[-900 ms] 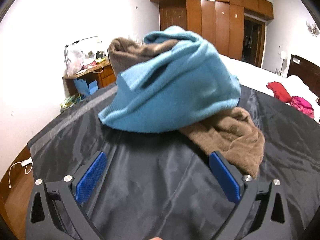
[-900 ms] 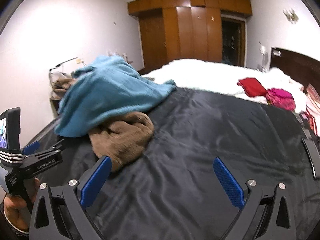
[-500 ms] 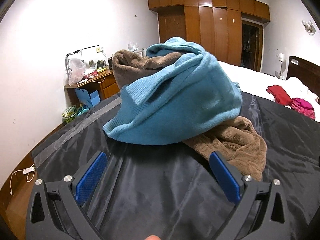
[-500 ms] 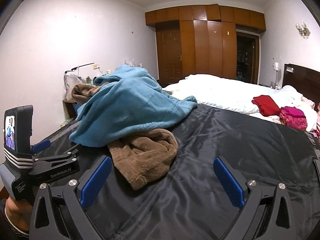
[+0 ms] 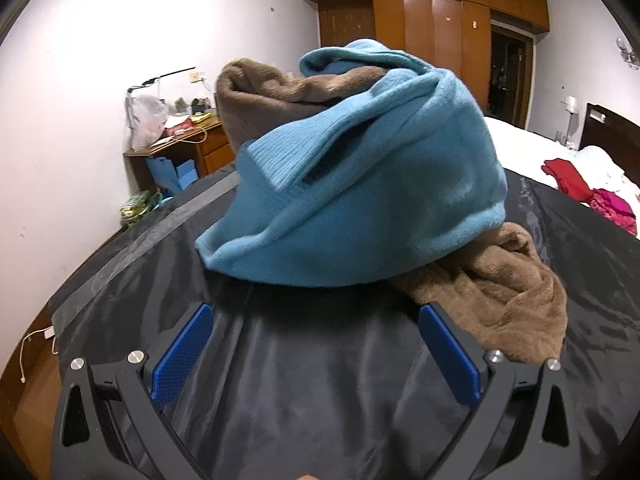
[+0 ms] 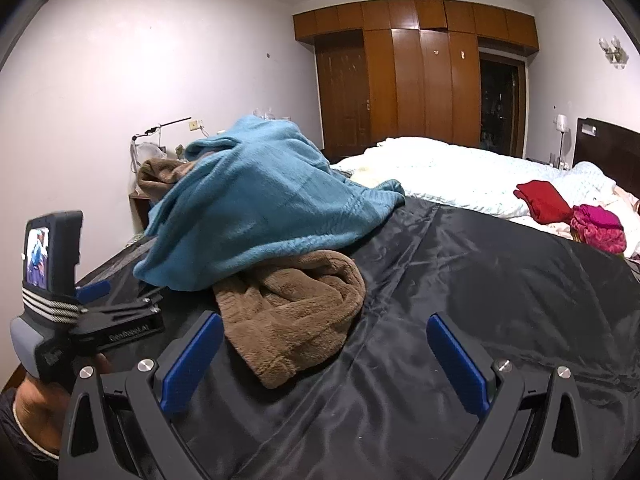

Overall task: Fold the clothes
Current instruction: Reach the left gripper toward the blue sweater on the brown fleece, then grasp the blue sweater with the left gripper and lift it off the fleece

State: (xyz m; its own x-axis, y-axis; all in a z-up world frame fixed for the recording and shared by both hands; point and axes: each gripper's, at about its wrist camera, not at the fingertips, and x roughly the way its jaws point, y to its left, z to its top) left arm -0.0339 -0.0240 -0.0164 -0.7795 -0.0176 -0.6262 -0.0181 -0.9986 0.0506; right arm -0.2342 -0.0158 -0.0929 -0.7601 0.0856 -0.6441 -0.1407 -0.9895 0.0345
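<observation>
A crumpled blue sweater [image 5: 360,200] heaps over a brown fleece garment [image 5: 500,292] mid-frame; left gripper [image 5: 316,344] and right gripper [image 6: 324,356] gape empty.

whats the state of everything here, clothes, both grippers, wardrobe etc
blue garment: crumpled, unfolded, heaped on top of the brown one
brown garment: bunched, unfolded, partly under the blue one
left gripper: open, empty, short of the pile
right gripper: open, empty, left finger beside the brown garment
black sheet: spread over the bed, wrinkled
wardrobe: doors shut
red garment: lying on the white bedding
</observation>
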